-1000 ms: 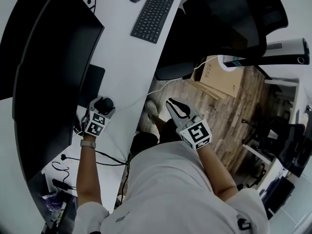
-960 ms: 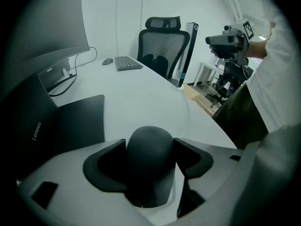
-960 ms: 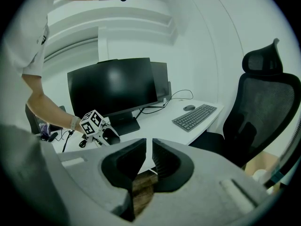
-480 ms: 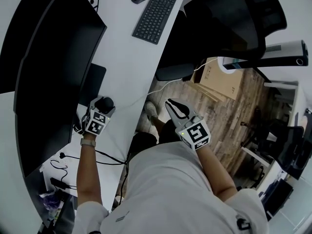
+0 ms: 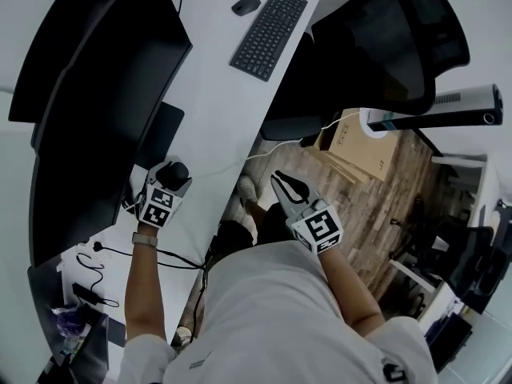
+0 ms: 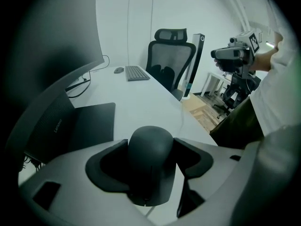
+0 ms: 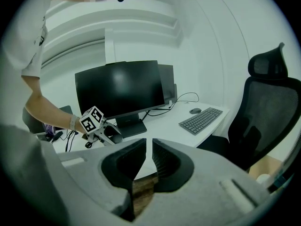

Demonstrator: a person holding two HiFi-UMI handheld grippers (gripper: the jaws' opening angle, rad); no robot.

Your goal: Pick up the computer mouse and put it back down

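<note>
A black computer mouse (image 6: 149,166) sits between the jaws of my left gripper (image 6: 149,145), which is shut on its sides. In the head view the mouse (image 5: 174,171) and the left gripper (image 5: 170,178) are over the white desk (image 5: 216,110), next to the monitor's black base (image 5: 162,132). I cannot tell whether the mouse touches the desk. My right gripper (image 5: 288,187) hovers off the desk's edge above the wooden floor. Its jaws (image 7: 149,157) stand almost together with nothing between them.
A large black monitor (image 5: 96,118) runs along the desk's left side. At the far end lie a black keyboard (image 5: 270,33) and a second mouse (image 5: 246,6). A black office chair (image 5: 384,38) and a cardboard box (image 5: 356,146) stand to the right.
The head view has shifted a little. Both grippers stay in nearly the same places, and the left one still holds the mouse.
</note>
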